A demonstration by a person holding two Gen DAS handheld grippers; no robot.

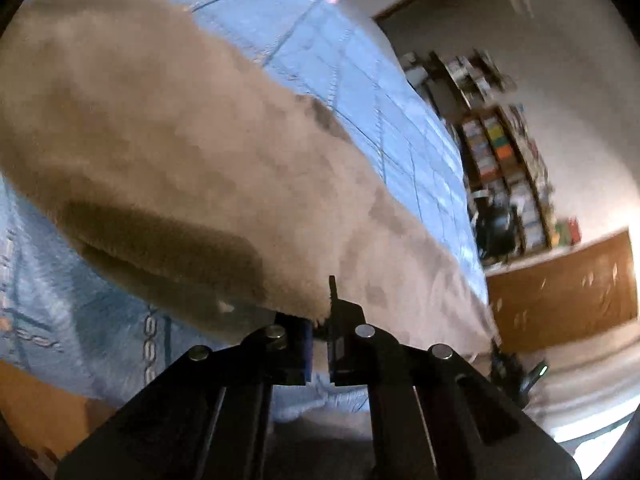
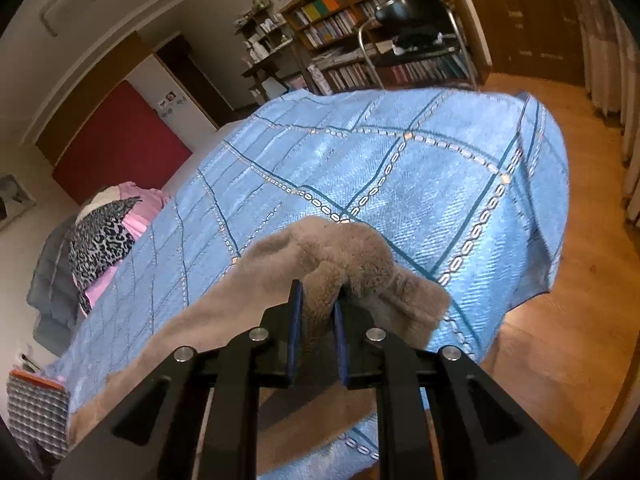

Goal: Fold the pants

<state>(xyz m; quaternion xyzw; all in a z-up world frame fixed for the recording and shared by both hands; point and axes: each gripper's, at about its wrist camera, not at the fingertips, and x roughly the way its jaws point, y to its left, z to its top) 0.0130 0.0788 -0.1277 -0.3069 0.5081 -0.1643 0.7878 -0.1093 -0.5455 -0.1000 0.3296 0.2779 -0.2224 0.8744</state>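
Note:
Tan fleece pants (image 1: 168,140) lie spread over a blue quilted bedspread (image 1: 344,60) and fill most of the left wrist view. My left gripper (image 1: 320,322) is shut on the near edge of the pants, and the cloth is lifted off the bed there. In the right wrist view the pants (image 2: 344,252) bunch up into a hump over the bedspread (image 2: 400,168). My right gripper (image 2: 318,316) is shut on a thick fold of that fleece, which fills the space between its blue pads (image 2: 295,320). A strip of the pants trails down to the left.
A pile of bedding with a leopard-print cloth (image 2: 100,240) and a pink one sits at the bed's far left end. Behind the bed stand a bookshelf (image 2: 360,20) and a chair (image 2: 416,16). Wooden floor (image 2: 580,280) runs along the bed's right side.

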